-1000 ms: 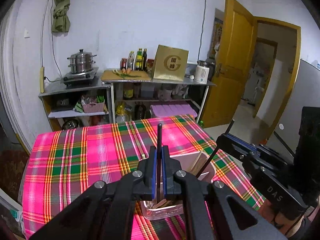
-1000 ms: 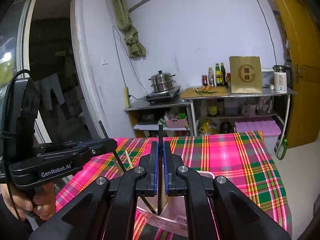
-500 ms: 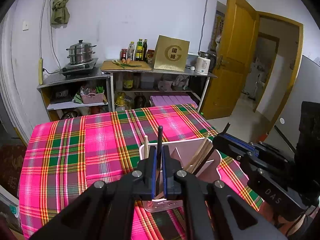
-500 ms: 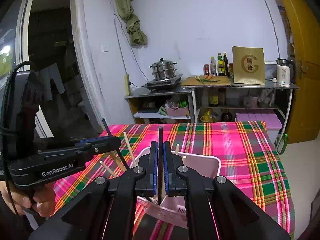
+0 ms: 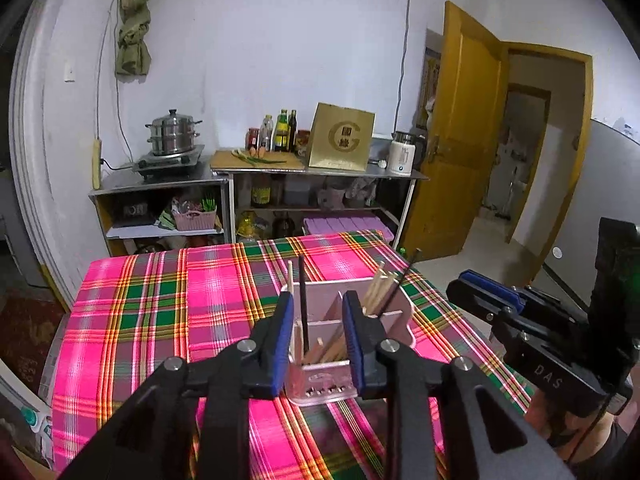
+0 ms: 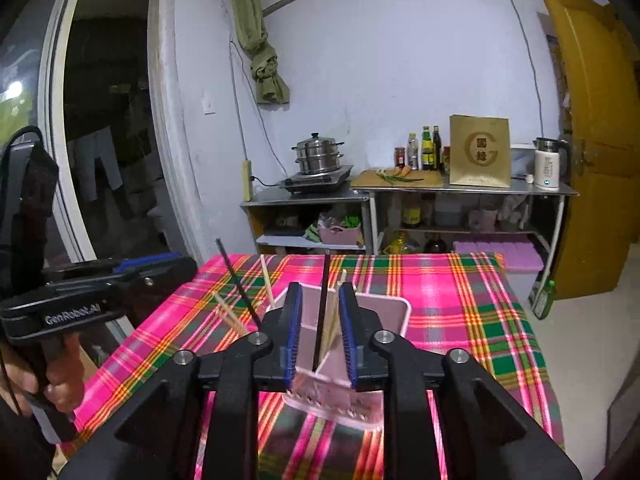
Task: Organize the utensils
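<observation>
A pink utensil holder (image 5: 394, 312) stands on the plaid tablecloth (image 5: 160, 312), with several wooden chopsticks (image 5: 378, 288) and two black chopsticks in it. In the left wrist view my left gripper (image 5: 318, 312) is open, and a black chopstick (image 5: 303, 304) stands in the holder between its fingers. In the right wrist view my right gripper (image 6: 319, 312) is open above the holder (image 6: 384, 312), and a black chopstick (image 6: 322, 312) stands between its fingers. The other black chopstick (image 6: 240, 284) leans left. Each gripper shows in the other's view: the right one (image 5: 520, 320), the left one (image 6: 92, 292).
The table's far edge faces steel shelves (image 5: 160, 188) with a steamer pot (image 5: 173, 134), bottles (image 5: 282, 130), a gold box (image 5: 342, 142) and a kettle (image 5: 402, 154). An open yellow door (image 5: 460, 140) is at the right. A dark doorway (image 6: 108, 140) is at the left.
Both grippers have opened and let go of their black chopsticks, which now stand in the holder. Both have pulled back and up, so more of the holder shows.
</observation>
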### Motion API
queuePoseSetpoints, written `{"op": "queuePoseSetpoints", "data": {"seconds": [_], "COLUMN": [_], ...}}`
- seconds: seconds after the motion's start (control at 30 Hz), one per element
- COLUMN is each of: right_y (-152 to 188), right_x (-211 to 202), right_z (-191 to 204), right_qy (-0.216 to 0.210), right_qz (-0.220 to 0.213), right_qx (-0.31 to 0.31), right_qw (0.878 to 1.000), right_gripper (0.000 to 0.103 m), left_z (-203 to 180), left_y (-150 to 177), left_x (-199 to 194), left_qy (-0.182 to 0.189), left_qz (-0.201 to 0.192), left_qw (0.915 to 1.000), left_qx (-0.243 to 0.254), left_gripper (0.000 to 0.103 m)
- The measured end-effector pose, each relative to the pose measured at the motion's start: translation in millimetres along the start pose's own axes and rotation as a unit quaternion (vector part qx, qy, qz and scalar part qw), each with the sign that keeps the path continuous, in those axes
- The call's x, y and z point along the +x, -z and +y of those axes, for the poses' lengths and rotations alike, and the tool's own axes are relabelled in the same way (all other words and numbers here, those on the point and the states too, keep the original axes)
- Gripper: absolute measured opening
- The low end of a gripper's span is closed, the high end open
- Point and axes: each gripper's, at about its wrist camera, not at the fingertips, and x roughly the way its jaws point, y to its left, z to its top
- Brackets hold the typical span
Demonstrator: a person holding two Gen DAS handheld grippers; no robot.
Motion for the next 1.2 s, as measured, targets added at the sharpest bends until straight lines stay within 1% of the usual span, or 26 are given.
{"op": "queuePoseSetpoints", "data": {"seconds": [0.03, 0.13, 0.27, 0.33, 0.53, 0.73, 1.0, 1.2], "right_y": [3.4, 14.6, 32.3, 43.9, 73.2, 101.2, 130.2, 141.2], "right_x": [-7.5, -27.4, -51.6, -62.8, -84.4, -98.1, -110.1, -115.9], "right_z": [1.4, 8.0, 18.5, 24.8, 36.2, 38.0, 34.7, 37.1], "right_qy": [0.001, 0.007, 0.013, 0.014, 0.013, 0.019, 0.028, 0.030], "right_qz": [-0.004, -0.011, -0.018, -0.017, -0.015, -0.006, 0.003, 0.006], "right_qx": [-0.001, -0.009, -0.020, -0.029, -0.039, -0.036, -0.025, -0.023], "right_qw": [1.000, 1.000, 1.000, 0.999, 0.999, 0.999, 0.999, 0.999], "right_gripper": [0.028, 0.032, 0.035, 0.039, 0.040, 0.041, 0.041, 0.042], "left_z": [-1.9, -6.6, -13.3, -16.0, -27.0, -34.7, -43.5, -49.1], "left_y": [4.5, 24.3, 54.2, 69.7, 106.7, 137.2, 165.8, 181.5], "left_x": [-5.6, -21.0, -31.6, -36.1, -52.1, -65.8, -80.0, -81.3], "left_qy": [-0.002, -0.009, -0.011, -0.016, -0.022, -0.036, -0.057, -0.061], "left_qz": [-0.004, -0.010, -0.008, -0.008, -0.010, -0.016, -0.024, -0.016], "left_qw": [1.0000, 0.9999, 0.9999, 0.9998, 0.9995, 0.9990, 0.9980, 0.9980], "left_qx": [0.001, -0.001, -0.008, -0.012, -0.019, -0.019, -0.012, -0.012], "left_gripper": [0.029, 0.031, 0.031, 0.031, 0.031, 0.031, 0.032, 0.032]}}
